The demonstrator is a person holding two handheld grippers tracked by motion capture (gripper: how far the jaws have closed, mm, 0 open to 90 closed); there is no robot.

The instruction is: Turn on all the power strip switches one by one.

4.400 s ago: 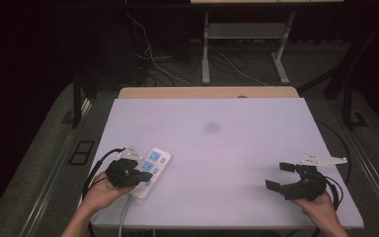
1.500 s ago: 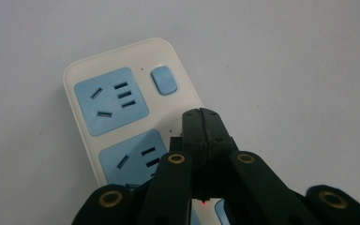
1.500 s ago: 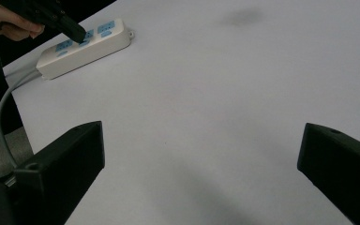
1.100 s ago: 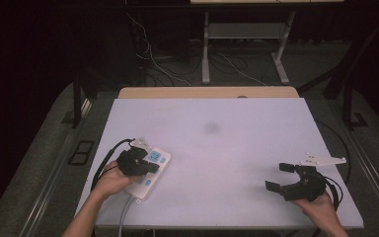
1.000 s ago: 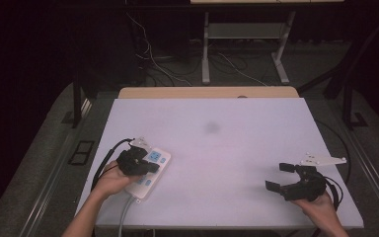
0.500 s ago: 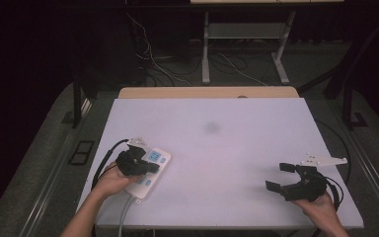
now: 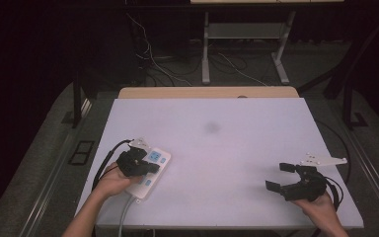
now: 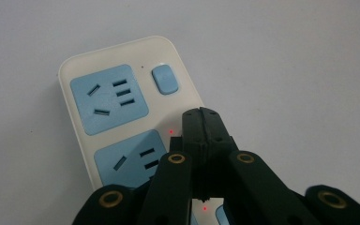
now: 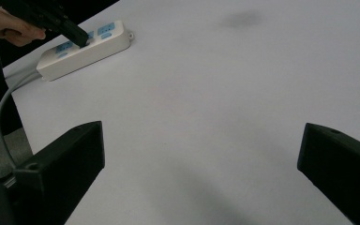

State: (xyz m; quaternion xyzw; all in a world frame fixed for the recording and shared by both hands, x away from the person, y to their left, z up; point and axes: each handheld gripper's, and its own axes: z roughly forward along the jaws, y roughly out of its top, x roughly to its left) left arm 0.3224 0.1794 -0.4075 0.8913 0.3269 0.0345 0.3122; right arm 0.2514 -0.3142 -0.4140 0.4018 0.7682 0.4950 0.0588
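Observation:
A cream power strip with blue sockets lies near the table's front left corner. My left gripper is shut with nothing between its jaws. In the left gripper view its closed tip rests on the strip's top face, beside the second socket and below a blue rocker switch. In the right gripper view the strip lies far off with the left gripper on it. My right gripper is open and empty over bare table at the front right, jaws wide apart.
The white table has a faint dark smudge near its middle. The strip's grey cable hangs off the front edge. Cables and a metal stand sit on the dark floor beyond the table.
Since the oldest frame my left gripper has moved forward onto the power strip. Over the last second neither hand has visibly moved.

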